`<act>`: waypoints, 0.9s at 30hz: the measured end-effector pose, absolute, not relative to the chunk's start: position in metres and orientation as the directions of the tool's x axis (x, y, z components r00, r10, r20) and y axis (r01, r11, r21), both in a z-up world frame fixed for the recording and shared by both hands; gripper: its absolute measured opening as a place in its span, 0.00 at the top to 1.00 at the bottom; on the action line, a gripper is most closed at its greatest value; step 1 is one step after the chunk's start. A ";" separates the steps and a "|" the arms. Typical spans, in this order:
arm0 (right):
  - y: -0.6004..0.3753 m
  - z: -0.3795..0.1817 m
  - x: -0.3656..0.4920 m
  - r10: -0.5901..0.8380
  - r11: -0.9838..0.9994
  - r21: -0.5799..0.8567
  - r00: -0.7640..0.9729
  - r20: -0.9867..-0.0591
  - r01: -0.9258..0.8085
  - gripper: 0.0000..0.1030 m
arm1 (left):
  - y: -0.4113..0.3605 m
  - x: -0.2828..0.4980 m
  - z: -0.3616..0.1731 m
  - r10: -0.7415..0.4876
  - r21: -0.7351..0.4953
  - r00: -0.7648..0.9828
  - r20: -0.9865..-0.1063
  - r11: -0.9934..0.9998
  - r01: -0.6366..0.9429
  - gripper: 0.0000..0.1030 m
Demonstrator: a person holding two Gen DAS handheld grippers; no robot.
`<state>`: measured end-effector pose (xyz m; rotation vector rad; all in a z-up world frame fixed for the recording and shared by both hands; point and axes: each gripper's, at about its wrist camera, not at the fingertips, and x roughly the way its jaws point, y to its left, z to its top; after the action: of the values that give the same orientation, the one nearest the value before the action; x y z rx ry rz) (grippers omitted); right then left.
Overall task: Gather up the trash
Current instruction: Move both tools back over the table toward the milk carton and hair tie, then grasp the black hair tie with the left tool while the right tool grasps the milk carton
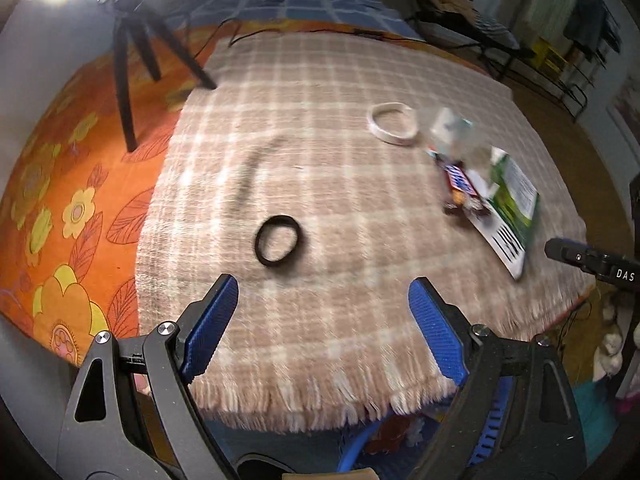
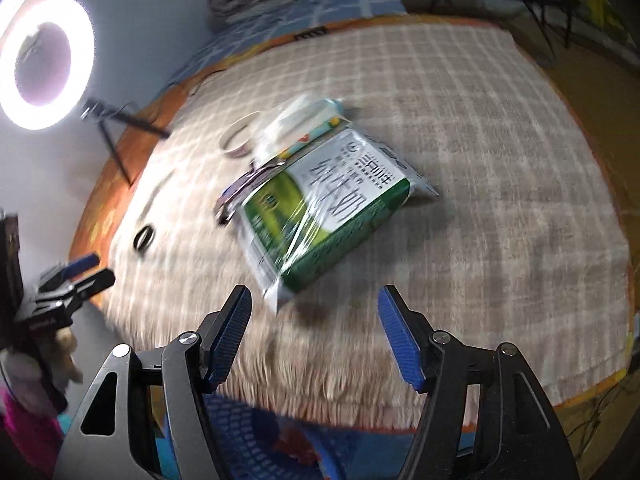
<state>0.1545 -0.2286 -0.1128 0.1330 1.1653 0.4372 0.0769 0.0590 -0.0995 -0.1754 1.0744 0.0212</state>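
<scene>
Green carton (image 2: 320, 216), hair tie (image 1: 277, 241), tape ring (image 1: 394, 123) on checked blanket (image 1: 340, 280)

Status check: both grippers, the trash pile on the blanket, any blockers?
Left gripper open, empty. Right gripper open, empty, short of green-white carton. Candy wrapper and clear plastic untouched beside it. Nothing in the way.

A bed with a checked beige blanket (image 1: 320, 184) on an orange flower sheet (image 1: 72, 208), a blue checked quilt (image 1: 288, 4) behind, a glowing ring light (image 2: 46, 62) on a black tripod (image 1: 132, 60), grey wall (image 1: 48, 40), brown floor (image 1: 560, 128)
</scene>
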 end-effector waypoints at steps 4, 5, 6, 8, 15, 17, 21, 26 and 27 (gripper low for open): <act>-0.223 -0.121 0.171 0.427 0.902 0.380 0.286 -0.858 -0.205 0.37 | 0.070 0.086 -0.107 -0.060 -0.133 0.462 -0.885 0.983 -0.127 0.13; -0.221 -0.121 0.175 0.432 0.900 0.390 0.284 -0.856 -0.195 0.37 | 0.073 0.089 -0.110 -0.063 -0.139 0.456 -0.888 0.981 -0.135 0.13; -0.218 -0.121 0.179 0.429 0.902 0.392 0.287 -0.856 -0.181 0.37 | 0.074 0.090 -0.112 -0.063 -0.140 0.453 -0.889 0.980 -0.138 0.13; -0.214 -0.120 0.187 0.420 0.907 0.389 0.292 -0.859 -0.158 0.37 | 0.076 0.093 -0.116 -0.056 -0.135 0.443 -0.895 0.980 -0.147 0.13; -0.206 -0.133 0.217 0.409 0.908 0.419 0.280 -0.868 -0.028 0.31 | 0.078 0.101 -0.125 -0.060 -0.135 0.419 -0.906 0.979 -0.151 0.23; -0.200 -0.138 0.224 0.404 0.910 0.414 0.271 -0.874 -0.021 0.30 | 0.077 0.102 -0.127 -0.061 -0.132 0.414 -0.908 0.980 -0.146 0.24; -0.189 -0.139 0.234 0.379 0.922 0.387 0.283 -0.881 -0.028 0.28 | 0.079 0.105 -0.129 -0.060 -0.131 0.413 -0.909 0.981 -0.145 0.24; -0.178 -0.137 0.245 0.362 0.928 0.372 0.309 -0.880 -0.028 0.26 | 0.083 0.110 -0.133 -0.060 -0.127 0.400 -0.915 0.981 -0.144 0.33; -0.179 -0.138 0.245 0.366 0.926 0.375 0.306 -0.879 -0.031 0.25 | 0.083 0.110 -0.134 -0.060 -0.127 0.397 -0.916 0.981 -0.144 0.34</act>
<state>0.2455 -0.1786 -0.1381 0.3126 1.2373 0.2689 0.1098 0.0832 -0.1340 -0.1972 1.1633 0.0538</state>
